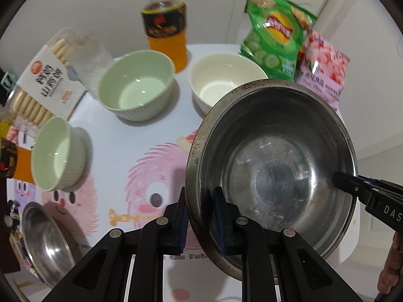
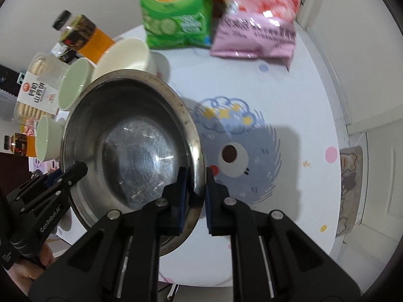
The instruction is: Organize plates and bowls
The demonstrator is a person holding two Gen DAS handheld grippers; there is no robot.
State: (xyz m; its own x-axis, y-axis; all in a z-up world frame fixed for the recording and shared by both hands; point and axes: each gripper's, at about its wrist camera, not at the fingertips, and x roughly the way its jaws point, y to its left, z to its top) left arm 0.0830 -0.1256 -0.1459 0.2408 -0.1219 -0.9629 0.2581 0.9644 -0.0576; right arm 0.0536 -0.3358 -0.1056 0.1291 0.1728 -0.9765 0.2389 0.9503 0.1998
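A scratched steel bowl [image 1: 277, 171] [image 2: 131, 151] is gripped by both grippers on opposite sides of its rim and seems to hang just above the cartoon-print table. My left gripper [image 1: 200, 216] is shut on the rim's left side, one blue pad inside the bowl and one outside. My right gripper [image 2: 196, 196] pinches the rim's right side the same way. Each gripper shows in the other's view: the right gripper [image 1: 338, 180] and the left gripper [image 2: 79, 170]. On the table stand a large green bowl [image 1: 136, 85], a small green bowl [image 1: 55, 153] and a white bowl [image 1: 224, 78].
A second steel dish [image 1: 47, 241] lies at the table's near left edge. An orange drink bottle [image 1: 166, 25], a green chips bag [image 1: 274, 37], a pink snack bag [image 1: 325, 68] and a biscuit box [image 1: 42, 80] line the back. A wall and a door frame stand close on the right.
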